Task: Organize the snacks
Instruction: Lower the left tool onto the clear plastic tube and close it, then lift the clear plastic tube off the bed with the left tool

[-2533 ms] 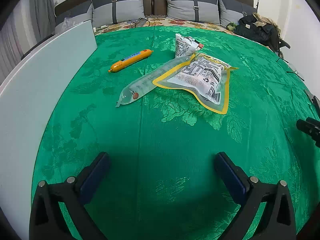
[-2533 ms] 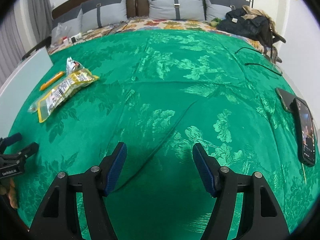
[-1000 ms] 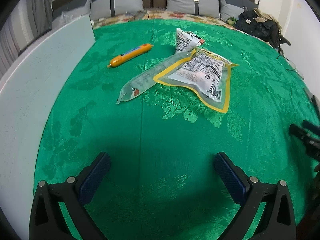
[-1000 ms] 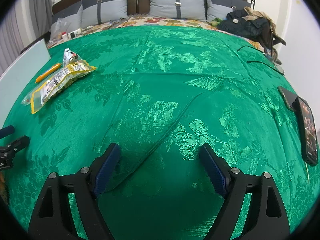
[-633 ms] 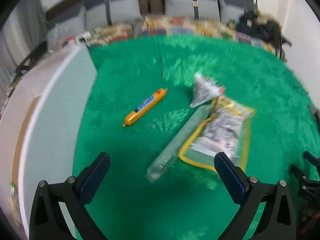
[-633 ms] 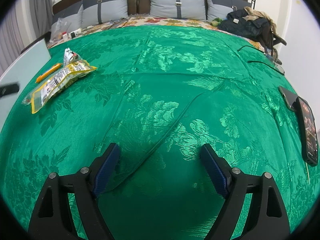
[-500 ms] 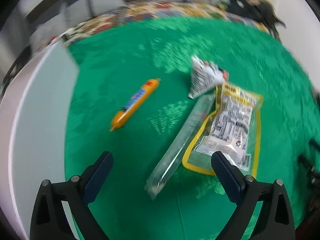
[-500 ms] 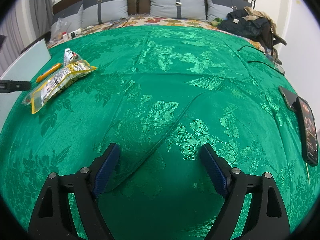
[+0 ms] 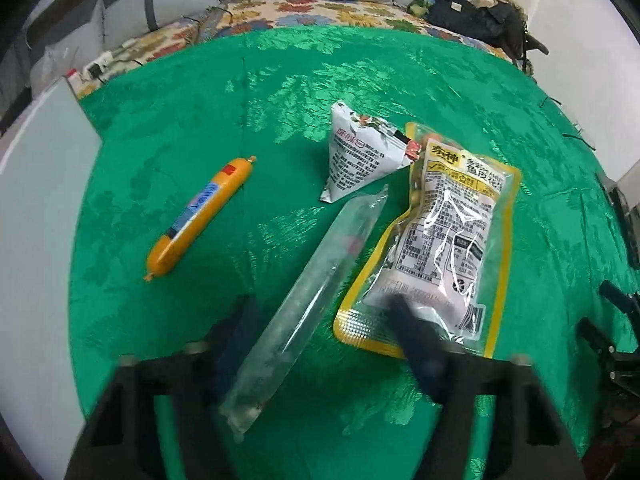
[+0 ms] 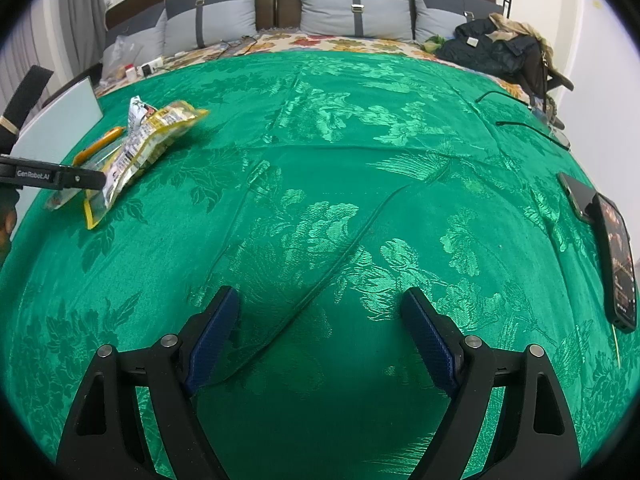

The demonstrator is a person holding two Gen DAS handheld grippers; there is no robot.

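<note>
Several snacks lie on the green cloth. In the left wrist view: an orange sausage stick [image 9: 200,214], a long clear tube pack [image 9: 308,300], a white triangular packet [image 9: 360,156] and a yellow-edged flat pouch [image 9: 444,240]. My left gripper [image 9: 324,316] is open above them, its fingers astride the clear tube pack, the right finger over the pouch's near corner. My right gripper [image 10: 318,300] is open and empty over bare cloth. It sees the snacks [image 10: 140,148] far left, with the left gripper [image 10: 52,176] above them.
A pale grey board [image 9: 36,216] stands along the left edge. A black phone [image 10: 618,256] and a dark case [image 10: 576,196] lie at the right edge. Cables [image 10: 524,128], a dark jacket [image 10: 500,52] and pillows [image 10: 352,12] are at the back.
My left gripper has risen, moved forward over the snacks and come down over the clear tube pack; its fingers have narrowed. The right gripper opened a little wider earlier and has stayed still since.
</note>
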